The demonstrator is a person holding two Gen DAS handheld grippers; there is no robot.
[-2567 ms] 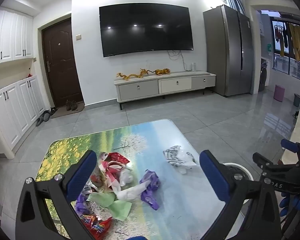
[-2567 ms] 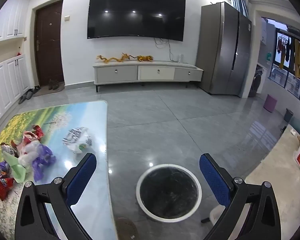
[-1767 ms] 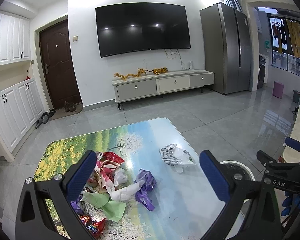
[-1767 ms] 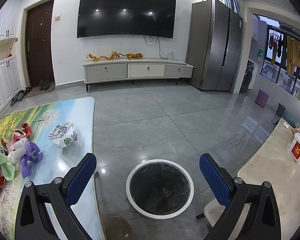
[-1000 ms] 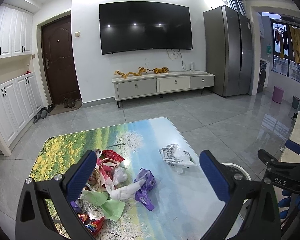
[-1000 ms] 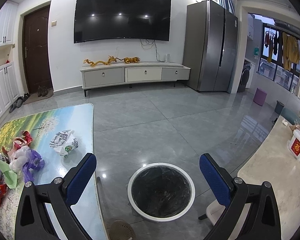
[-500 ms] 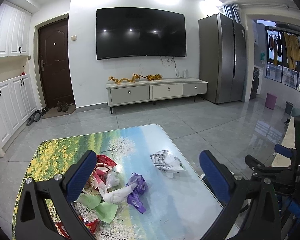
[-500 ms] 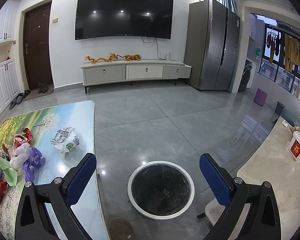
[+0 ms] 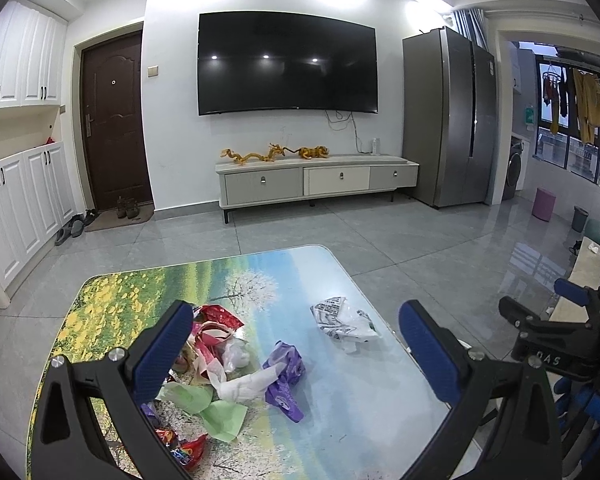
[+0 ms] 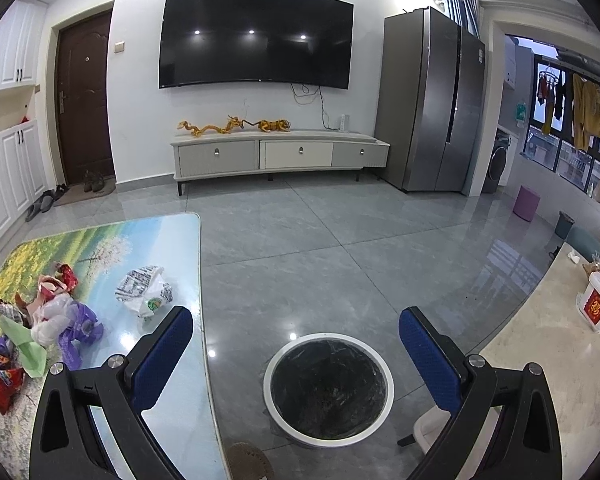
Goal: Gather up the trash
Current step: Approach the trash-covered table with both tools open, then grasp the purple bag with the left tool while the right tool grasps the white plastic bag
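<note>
Your left hand-held gripper (image 9: 296, 354) hovers spread apart over crumpled colourful wrappers (image 9: 236, 364) heaped near the landscape-printed table's (image 9: 360, 408) left edge. Your right hand-held gripper (image 10: 296, 354), spread empty, hangs above the round white-rimmed black-lined bin (image 10: 328, 388) on the floor beside the table's right edge.

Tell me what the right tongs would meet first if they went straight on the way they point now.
Probably the round white-rimmed bin with the black liner on the floor; the open right tongs frame it. Depth is unclear.
</note>
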